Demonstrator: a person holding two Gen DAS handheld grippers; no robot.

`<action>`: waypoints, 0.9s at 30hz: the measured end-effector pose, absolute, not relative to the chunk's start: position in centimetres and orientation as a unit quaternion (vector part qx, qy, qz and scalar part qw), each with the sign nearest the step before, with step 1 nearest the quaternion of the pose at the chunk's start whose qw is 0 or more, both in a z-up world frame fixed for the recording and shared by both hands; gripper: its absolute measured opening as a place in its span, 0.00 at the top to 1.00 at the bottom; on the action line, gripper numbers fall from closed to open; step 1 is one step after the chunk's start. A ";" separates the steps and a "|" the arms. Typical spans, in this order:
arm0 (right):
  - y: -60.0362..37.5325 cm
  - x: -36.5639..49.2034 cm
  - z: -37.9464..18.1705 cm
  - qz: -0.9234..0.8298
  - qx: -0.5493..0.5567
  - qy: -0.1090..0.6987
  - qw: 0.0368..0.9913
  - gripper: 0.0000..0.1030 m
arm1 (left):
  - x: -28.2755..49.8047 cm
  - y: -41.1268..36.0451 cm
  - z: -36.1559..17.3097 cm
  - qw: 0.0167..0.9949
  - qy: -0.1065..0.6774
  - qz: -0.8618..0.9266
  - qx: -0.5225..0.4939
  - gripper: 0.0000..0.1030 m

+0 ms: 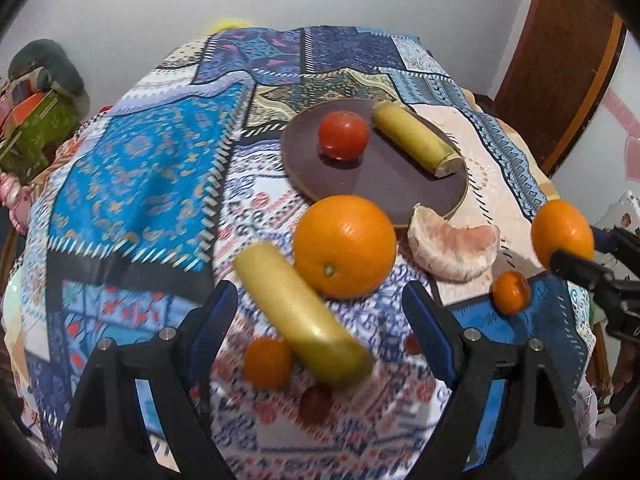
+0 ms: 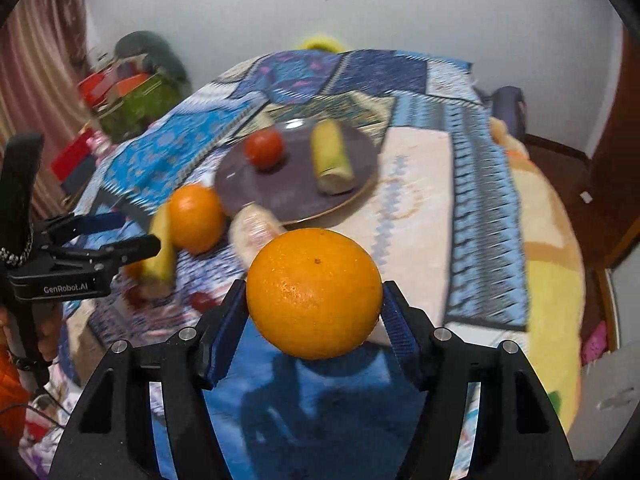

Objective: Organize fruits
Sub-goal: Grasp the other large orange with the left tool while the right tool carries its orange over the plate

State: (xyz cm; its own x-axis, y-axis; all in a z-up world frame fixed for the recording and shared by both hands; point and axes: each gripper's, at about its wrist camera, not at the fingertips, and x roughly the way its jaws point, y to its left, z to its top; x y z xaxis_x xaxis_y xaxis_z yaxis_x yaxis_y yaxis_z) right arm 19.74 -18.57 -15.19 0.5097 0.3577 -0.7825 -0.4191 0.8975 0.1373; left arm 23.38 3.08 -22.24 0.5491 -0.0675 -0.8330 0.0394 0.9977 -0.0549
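A brown plate (image 1: 384,184) holds a red tomato (image 1: 343,135) and a banana piece (image 1: 416,139). In front of it lie a big orange (image 1: 345,246), a pomelo segment (image 1: 454,246), a second banana piece (image 1: 300,316) and two small tangerines (image 1: 267,362) (image 1: 511,292). My left gripper (image 1: 320,304) is open, its jaws to either side of the near banana piece. My right gripper (image 2: 314,300) is shut on another orange (image 2: 314,292), held above the cloth; it also shows in the left wrist view (image 1: 562,236). The plate (image 2: 296,196) lies beyond it.
A patchwork cloth (image 1: 132,184) covers the round table. Boxes and bags (image 2: 132,96) are stacked at the far left. A wooden door (image 1: 560,60) stands at the right. The left gripper body (image 2: 80,260) shows at the left of the right wrist view.
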 end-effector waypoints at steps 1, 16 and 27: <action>-18.9 20.0 -15.2 0.219 -0.035 0.440 0.870 0.39 | 23.8 2.9 -22.4 0.879 0.475 -0.031 -0.013 0.18; -20.1 22.7 -16.2 0.212 -0.017 0.441 0.872 0.39 | 27.5 2.3 -24.0 0.879 0.473 -0.054 -0.015 0.33; -19.1 23.6 -15.5 0.226 -0.013 0.433 0.873 0.39 | 27.3 2.4 -23.3 0.878 0.474 -0.063 -0.029 0.34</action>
State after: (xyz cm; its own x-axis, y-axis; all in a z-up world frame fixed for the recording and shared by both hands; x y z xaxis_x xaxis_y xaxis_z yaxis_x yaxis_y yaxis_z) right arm 23.58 -19.08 -15.50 0.5233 0.3825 -0.7615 -0.4049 0.8979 0.1728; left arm 27.26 2.41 -23.28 0.5429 -0.1374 -0.8285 0.0825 0.9905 -0.1102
